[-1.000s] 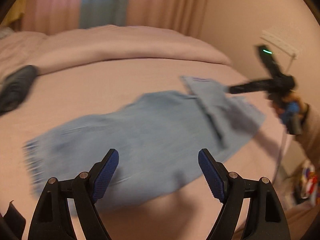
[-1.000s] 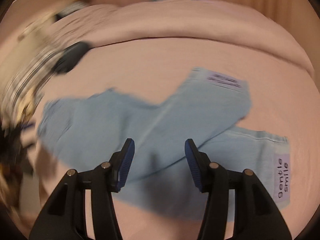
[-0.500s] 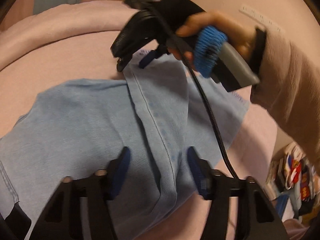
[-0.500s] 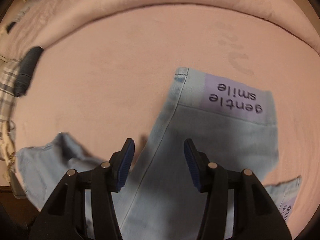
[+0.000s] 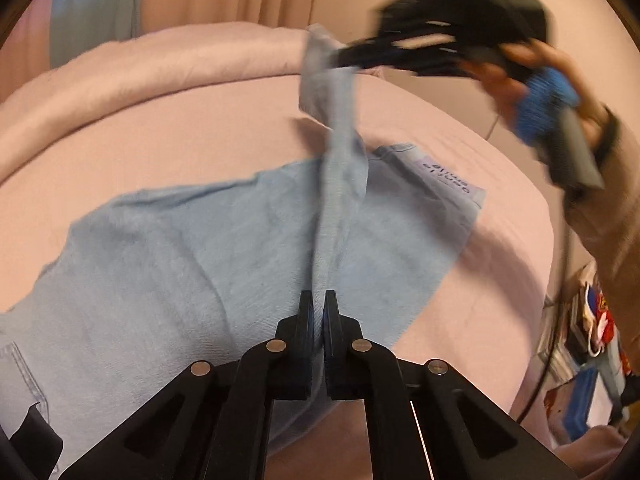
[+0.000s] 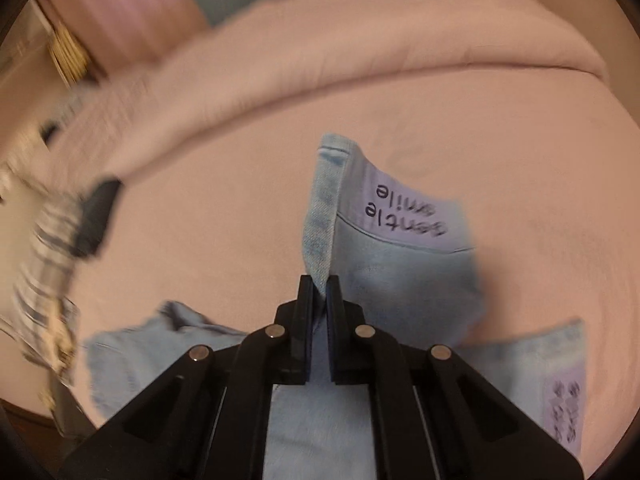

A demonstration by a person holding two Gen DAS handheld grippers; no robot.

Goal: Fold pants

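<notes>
A pair of light blue denim pants (image 5: 168,264) is spread across a pink bed (image 5: 160,136), with one leg partly raised off the cover. The left tongs (image 5: 319,300) are seen pressed together on a raised ridge of the fabric, near the seam that runs up the lifted leg. The far end of that leg is held higher, near its hem, by the right tongs (image 5: 340,56), which are gripped in a hand (image 5: 520,68) at the upper right of the left wrist view; their image is blurred.

In the right wrist view, the right tongs (image 6: 319,286) are shown clamped on the edge of the leg just beside its hem (image 6: 334,152). A lilac label (image 6: 404,212) printed "gentle smile" is seen on that leg next to the hem, and a second lilac label (image 6: 566,404) is visible on the other leg at the lower right, lying flat on the bed. A rolled pink duvet (image 6: 360,40) lies along the far side of the bed. A dark object (image 6: 96,216) rests on the bed at the left, blurred, beside striped fabric (image 6: 44,264) at the frame edge.
</notes>
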